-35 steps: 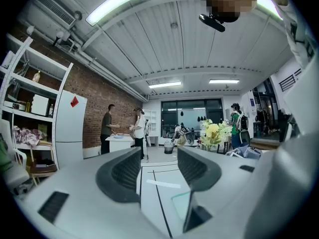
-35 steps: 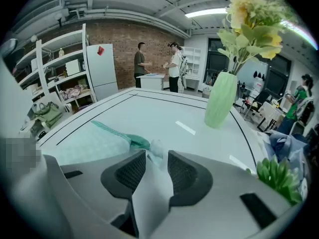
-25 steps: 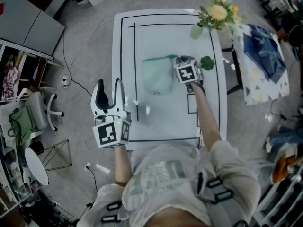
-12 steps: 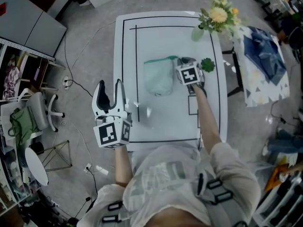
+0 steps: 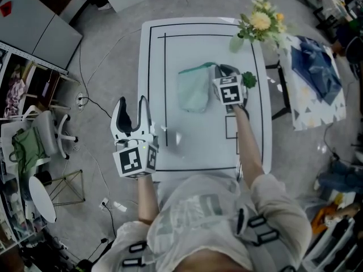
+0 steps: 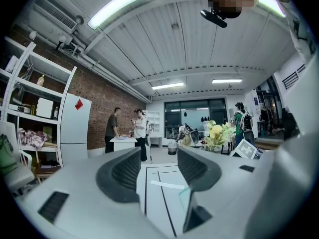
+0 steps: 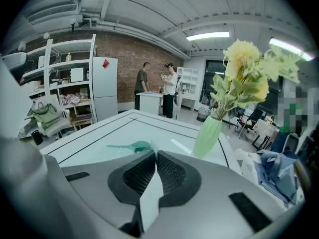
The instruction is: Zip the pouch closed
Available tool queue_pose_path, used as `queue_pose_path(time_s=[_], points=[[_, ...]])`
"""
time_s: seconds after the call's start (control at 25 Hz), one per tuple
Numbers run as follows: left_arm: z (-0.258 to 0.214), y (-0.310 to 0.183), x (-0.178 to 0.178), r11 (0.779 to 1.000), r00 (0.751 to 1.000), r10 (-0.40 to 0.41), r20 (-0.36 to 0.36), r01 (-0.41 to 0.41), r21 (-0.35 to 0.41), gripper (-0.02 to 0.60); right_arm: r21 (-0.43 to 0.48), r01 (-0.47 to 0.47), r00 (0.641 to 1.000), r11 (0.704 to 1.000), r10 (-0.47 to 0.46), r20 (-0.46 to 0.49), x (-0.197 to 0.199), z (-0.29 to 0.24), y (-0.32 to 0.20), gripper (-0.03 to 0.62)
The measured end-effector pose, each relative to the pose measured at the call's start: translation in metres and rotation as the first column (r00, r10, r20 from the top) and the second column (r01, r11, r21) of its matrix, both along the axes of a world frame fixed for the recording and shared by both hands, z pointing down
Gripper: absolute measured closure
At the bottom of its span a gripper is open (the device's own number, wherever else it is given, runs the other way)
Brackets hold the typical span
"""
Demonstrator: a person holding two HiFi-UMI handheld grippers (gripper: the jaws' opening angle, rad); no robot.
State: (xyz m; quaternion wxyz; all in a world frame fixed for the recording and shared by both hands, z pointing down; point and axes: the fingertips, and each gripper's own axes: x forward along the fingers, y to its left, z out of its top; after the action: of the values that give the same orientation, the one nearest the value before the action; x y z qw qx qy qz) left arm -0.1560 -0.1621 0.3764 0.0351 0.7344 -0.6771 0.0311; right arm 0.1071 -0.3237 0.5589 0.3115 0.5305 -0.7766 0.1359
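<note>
The head view showed me the layout: the mint-green pouch (image 5: pixel 193 89) lay towards the far right of the white table (image 5: pixel 198 152), its darker zip edge facing away from the person, with the right gripper (image 5: pixel 221 69) at that edge's right end. The left gripper (image 5: pixel 129 103) hung off the table's near-left corner, well apart from the pouch. Only the right gripper view let me read the grip. There the right gripper (image 7: pixel 153 156) had its jaws pressed together at the end of the pouch (image 7: pixel 127 147), with a thin pale sliver showing between the pads. I could not tell whether that was the zip's tab or the fabric. The left gripper view gave what the head view could not: the left gripper (image 6: pixel 159 163) pointed level across the table (image 6: pixel 154 183), jaws spread wide with nothing between them. From above I saw black lines marked on the tabletop, a vase of yellow flowers (image 5: pixel 258 21) at the far right corner and a small dark-green sprig (image 5: pixel 248 79) just beside the right gripper. The gripper views opened up the room: a brick wall (image 7: pixel 124 59), a white cabinet with a red mark (image 7: pixel 104 86), open shelving (image 7: pixel 60 83), two people standing at a small counter (image 7: pixel 154 86) and strip lights on the ceiling (image 6: pixel 124 4). The head view alone showed the grey floor (image 5: pixel 108 55), an office chair (image 5: pixel 51 132) and a side table under blue cloth (image 5: pixel 317 72).
</note>
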Motion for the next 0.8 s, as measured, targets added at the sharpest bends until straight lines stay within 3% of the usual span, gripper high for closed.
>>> queue_pose_path(time_s=[0.16, 0.28, 0.8], points=[[-0.003, 0.002, 0.000, 1.000, 1.000, 0.006, -0.004, -0.006, 0.010, 0.370, 0.130, -0.022, 1.000, 0.991, 0.020, 0.016, 0.002, -0.047, 0.001, 0.577], [-0.004, 0.003, 0.001, 1.000, 1.000, 0.016, -0.003, -0.016, 0.017, 0.370, 0.248, -0.024, 1.000, 0.968, 0.020, 0.016, 0.001, -0.087, 0.007, 0.579], [-0.018, 0.007, 0.010, 0.998, 0.996, 0.040, -0.081, -0.035, 0.057, 0.370, 0.582, 0.061, 0.998, 0.811, -0.055, -0.027, -0.011, -0.215, 0.037, 0.579]])
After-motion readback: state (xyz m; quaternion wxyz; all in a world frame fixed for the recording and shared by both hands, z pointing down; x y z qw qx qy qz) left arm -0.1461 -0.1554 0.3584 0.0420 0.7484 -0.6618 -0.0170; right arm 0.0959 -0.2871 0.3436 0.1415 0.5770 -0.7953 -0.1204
